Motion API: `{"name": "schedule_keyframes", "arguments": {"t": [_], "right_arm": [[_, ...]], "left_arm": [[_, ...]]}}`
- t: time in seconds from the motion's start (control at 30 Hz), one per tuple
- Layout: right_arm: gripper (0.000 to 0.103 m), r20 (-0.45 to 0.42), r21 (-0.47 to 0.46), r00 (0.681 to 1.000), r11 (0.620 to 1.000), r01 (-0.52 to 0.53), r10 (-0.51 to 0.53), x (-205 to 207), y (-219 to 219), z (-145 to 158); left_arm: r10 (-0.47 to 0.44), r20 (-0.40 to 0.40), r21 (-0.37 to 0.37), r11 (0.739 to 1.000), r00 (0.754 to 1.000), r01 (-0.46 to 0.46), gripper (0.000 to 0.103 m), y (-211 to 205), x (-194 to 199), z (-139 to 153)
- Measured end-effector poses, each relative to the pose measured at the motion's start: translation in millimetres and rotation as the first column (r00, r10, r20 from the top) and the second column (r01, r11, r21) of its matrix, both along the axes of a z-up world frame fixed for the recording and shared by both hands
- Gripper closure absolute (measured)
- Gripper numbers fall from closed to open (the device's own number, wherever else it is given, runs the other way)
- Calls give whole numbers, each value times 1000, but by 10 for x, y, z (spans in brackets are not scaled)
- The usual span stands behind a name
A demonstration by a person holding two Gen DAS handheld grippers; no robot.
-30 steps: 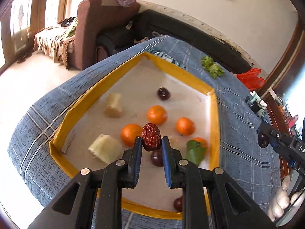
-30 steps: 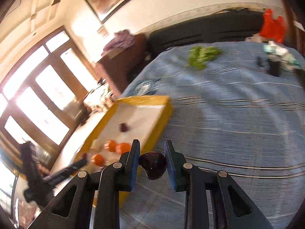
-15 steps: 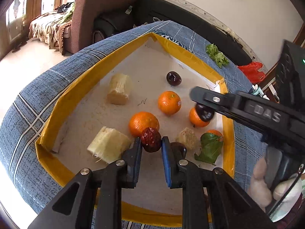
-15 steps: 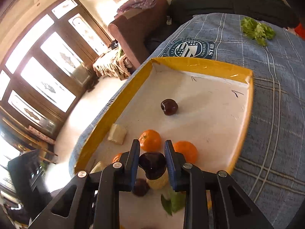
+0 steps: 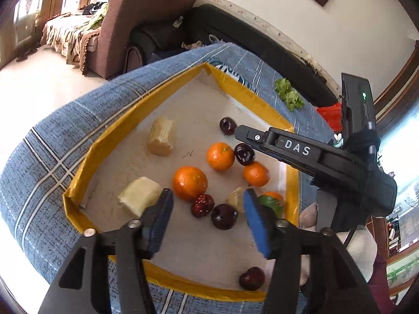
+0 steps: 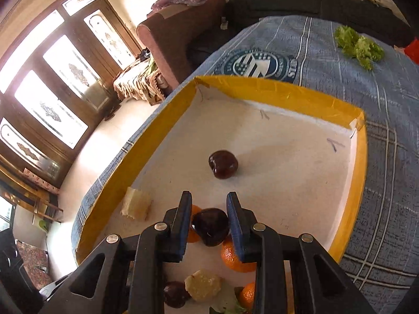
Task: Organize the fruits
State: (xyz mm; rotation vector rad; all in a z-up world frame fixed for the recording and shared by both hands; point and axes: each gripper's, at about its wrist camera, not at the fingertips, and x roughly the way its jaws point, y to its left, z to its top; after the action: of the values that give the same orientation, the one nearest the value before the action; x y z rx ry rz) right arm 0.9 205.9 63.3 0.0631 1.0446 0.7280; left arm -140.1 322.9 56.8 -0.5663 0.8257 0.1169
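So a second ago the left gripper (image 5: 207, 204) was pinching the wrinkly red date (image 5: 202, 205) up in the air; now its jaws have just been opening and stand wide, nothing between the pads, and the date sits on the tray floor just ahead of them, touching the big orange (image 5: 189, 182) and right beside a dark plum (image 5: 223, 216). The right gripper (image 6: 208, 216) was out over the blue cloth back then; now it's over the tray, its jaws have also just been opening a bit, and the dark plum it carried (image 6: 210, 226) is between the pads. Can't tell for sure whether they're pressing on it or if it's already let go.

Surface: a shallow white tray with a yellow taped rim (image 5: 81, 161) on a blue plaid cloth (image 5: 47, 141). Room-wise, left to right: tall wooden doors with frosted glass (image 6: 60, 78), a brown sofa (image 5: 141, 23), a black couch (image 5: 235, 31) along the white wall, and a bit of green lettuce (image 5: 289, 94) on the cloth at the far side.

Fruit in the tray, left to right: two pale yellowish chunks (image 5: 138, 195), the oranges in the middle, dark glossy plums scattered around, one alone at the far end (image 6: 223, 164), and one at the near rim (image 5: 252, 278).
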Motion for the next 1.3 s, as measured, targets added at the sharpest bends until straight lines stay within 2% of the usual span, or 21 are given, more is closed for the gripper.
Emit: {"name": "schedule_keyframes", "arguments": {"t": [0.1, 0.27, 0.5, 0.67, 0.73, 0.83, 0.87, 0.93, 0.97, 1.07, 1.13, 1.2, 1.3], "right_arm": [[60, 26, 14, 1000, 1000, 16, -16, -49, -112, 118], [60, 62, 46, 997, 998, 40, -43, -203, -431, 339], [57, 164, 60, 981, 994, 95, -103, -698, -1302, 626], [57, 194, 84, 963, 981, 173, -186, -963, -2036, 778], [57, 223, 80, 949, 974, 212, -224, -1062, -2324, 878], [57, 271, 92, 917, 956, 277, -292, -1202, -2805, 1108], [57, 286, 98, 907, 951, 294, -310, -1237, -2934, 1198], [57, 332, 111, 876, 937, 332, -349, -1343, -3225, 1461], [57, 353, 116, 863, 932, 343, -361, -1394, -3347, 1591], [57, 433, 135, 807, 914, 382, -401, -1557, -3675, 2064], [54, 482, 158, 767, 903, 399, -423, -1666, -3889, 2426], [54, 523, 181, 728, 893, 413, -443, -1770, -4036, 2761], [48, 579, 190, 678, 884, 427, -452, -1856, -4122, 3288]], "left_arm": [[2, 14, 2, 1000, 1000, -2, 45, -33, -21, 63], [-5, 38, 9, 1000, 999, 5, 44, -166, -85, 166], [-64, 111, 17, 998, 992, 63, 44, -574, -156, 456], [-161, 194, 1, 986, 968, 164, 44, -1052, -178, 758], [-219, 241, -16, 973, 945, 230, 44, -1329, -185, 936], [-293, 283, -19, 950, 913, 311, 42, -1640, -180, 1169], [-325, 306, -16, 938, 895, 346, 41, -1777, -177, 1302], [-357, 337, -3, 925, 871, 380, 40, -1914, -189, 1504], [-377, 364, 17, 917, 852, 399, 38, -1995, -216, 1685], [-394, 421, 73, 913, 817, 402, 27, -2121, -332, 2060], [-390, 466, 158, 920, 794, 359, 22, -2166, -482, 2390], [-373, 494, 250, 926, 785, 282, 14, -2189, -643, 2636], [-345, 527, 418, 901, 777, 116, 5, -2207, -872, 2958]]}}
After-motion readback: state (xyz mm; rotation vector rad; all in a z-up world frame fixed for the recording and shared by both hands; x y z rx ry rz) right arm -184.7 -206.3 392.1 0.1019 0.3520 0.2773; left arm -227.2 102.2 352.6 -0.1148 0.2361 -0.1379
